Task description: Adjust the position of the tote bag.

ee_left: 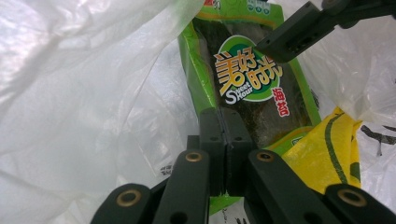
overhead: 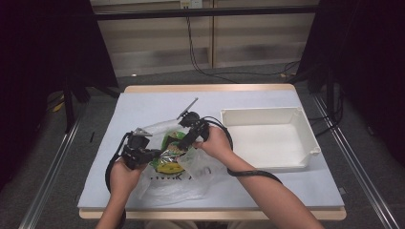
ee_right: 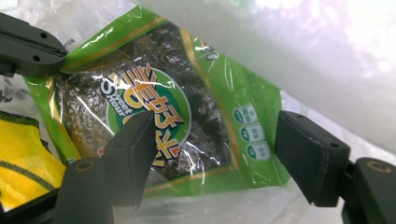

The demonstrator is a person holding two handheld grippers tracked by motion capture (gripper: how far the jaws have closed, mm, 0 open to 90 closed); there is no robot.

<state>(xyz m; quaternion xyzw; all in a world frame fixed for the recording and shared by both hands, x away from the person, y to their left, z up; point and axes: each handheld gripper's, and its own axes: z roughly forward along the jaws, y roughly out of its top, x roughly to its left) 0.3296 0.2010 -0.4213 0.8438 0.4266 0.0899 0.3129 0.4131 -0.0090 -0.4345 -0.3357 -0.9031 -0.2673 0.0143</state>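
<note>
The high view looks forward and down from above the person's side, taking in the whole bench (overhead: pixel 143 102). The left gripper view rides close, facing along its jaws at the green snack packet (ee_left: pixel 247 79). The right gripper view sits just as near, facing the same packet (ee_right: pixel 154 116) from the opposite end; all three share it.

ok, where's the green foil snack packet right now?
In the high view the green foil snack packet lies left of table centre, inside the clear plastic bag, between the two grippers. The left gripper pinches its corner beside a yellow packet; the right gripper straddles it, open.
</note>
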